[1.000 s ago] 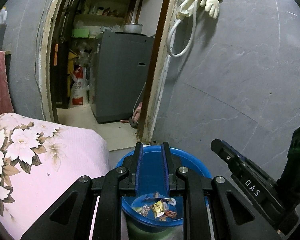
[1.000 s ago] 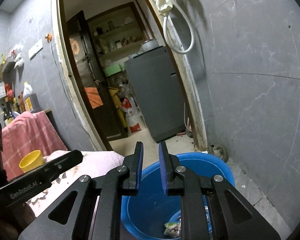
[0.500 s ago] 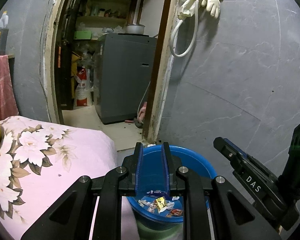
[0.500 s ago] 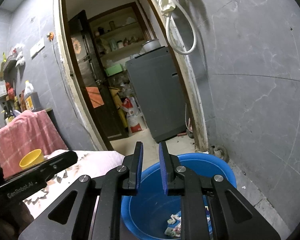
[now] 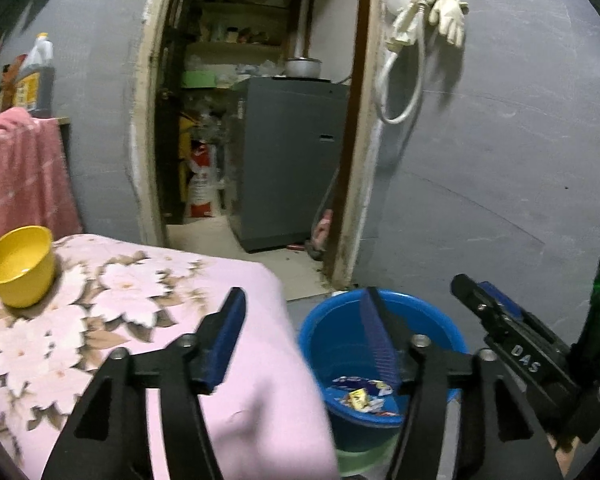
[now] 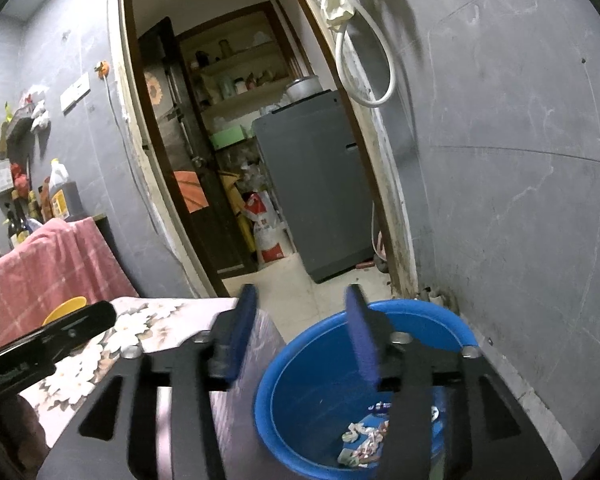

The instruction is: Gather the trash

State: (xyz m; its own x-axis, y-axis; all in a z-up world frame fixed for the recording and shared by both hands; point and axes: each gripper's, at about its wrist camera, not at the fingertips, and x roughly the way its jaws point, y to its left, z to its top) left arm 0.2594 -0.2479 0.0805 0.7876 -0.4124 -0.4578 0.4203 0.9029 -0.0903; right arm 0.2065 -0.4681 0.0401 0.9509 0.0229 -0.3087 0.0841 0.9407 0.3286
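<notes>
A blue bucket [image 5: 340, 344] stands on the floor beside the table, with several crumpled wrappers [image 5: 360, 398] at its bottom. It also shows in the right wrist view [image 6: 300, 408], wrappers [image 6: 364, 444] inside. My left gripper [image 5: 304, 320] is open and empty, above the table's right edge and the bucket's rim. My right gripper [image 6: 304, 320] is open and empty, above the bucket's left rim. The right gripper's body [image 5: 532, 360] appears at the right of the left wrist view.
A pink floral cloth covers the table [image 5: 100, 320]. A yellow bowl [image 5: 20, 266] stands at its far left. A pink towel [image 6: 52, 264] hangs behind it. An open doorway [image 6: 260, 200] with a grey appliance [image 6: 316, 200] lies ahead. A grey wall [image 6: 520, 200] is at the right.
Both grippers have opened from shut. The left gripper's view has swung left, so more of the table and the yellow bowl show and the bucket sits further right.
</notes>
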